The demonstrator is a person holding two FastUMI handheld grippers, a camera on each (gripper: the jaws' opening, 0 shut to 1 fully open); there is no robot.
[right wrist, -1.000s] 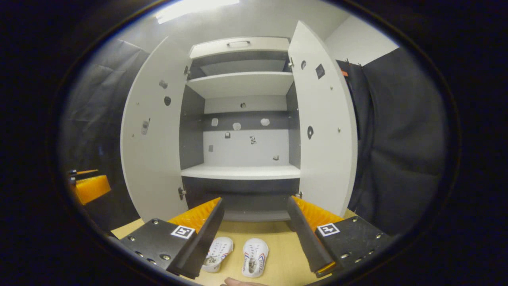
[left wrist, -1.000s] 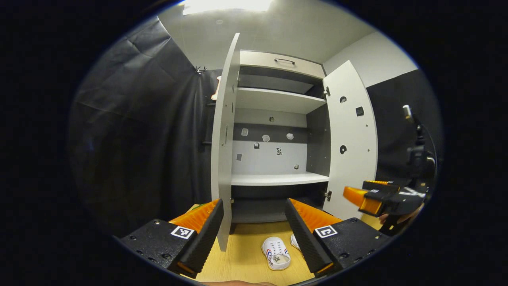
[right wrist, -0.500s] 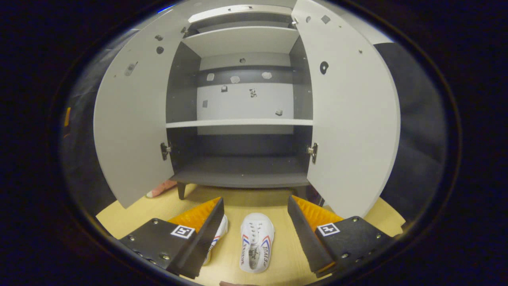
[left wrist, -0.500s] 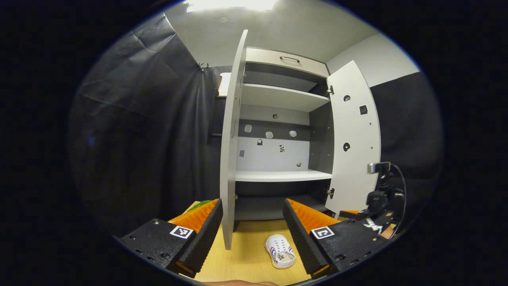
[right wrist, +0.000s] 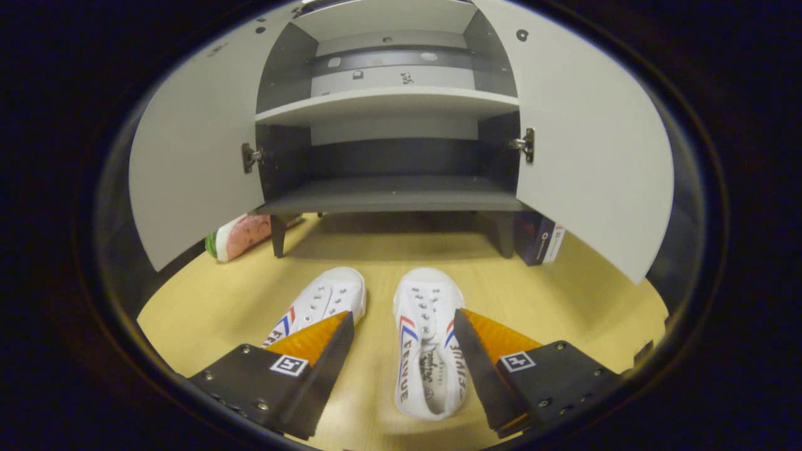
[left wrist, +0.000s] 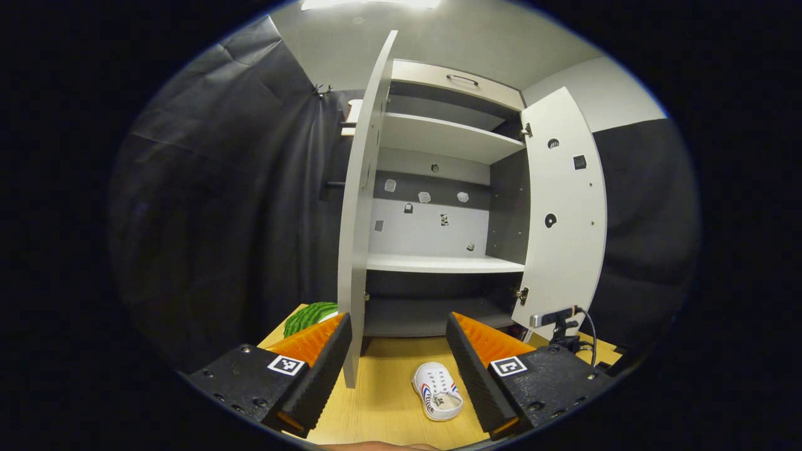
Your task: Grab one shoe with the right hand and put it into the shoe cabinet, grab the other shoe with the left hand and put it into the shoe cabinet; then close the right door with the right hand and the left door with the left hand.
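Note:
Two white sneakers with red and blue stripes lie side by side on the wooden floor, toes toward the cabinet. In the right gripper view the right shoe lies between my open right gripper fingers, close under them; the left shoe is partly hidden by the left finger. The shoe cabinet stands ahead with both doors open, its dark bottom shelf bare. In the left gripper view my left gripper is open, held higher and farther back, with one shoe on the floor between its fingers and the left door edge-on in front.
A watermelon-patterned cushion lies on the floor by the cabinet's left leg, also seen as a green shape behind the left door. A dark box stands by the right leg. The right door swings wide. Black cloth walls both sides.
My right gripper has dropped low and tilted down toward the shoes, which now loom large between its fingers. The left gripper has barely shifted; the right gripper sank out of its sight.

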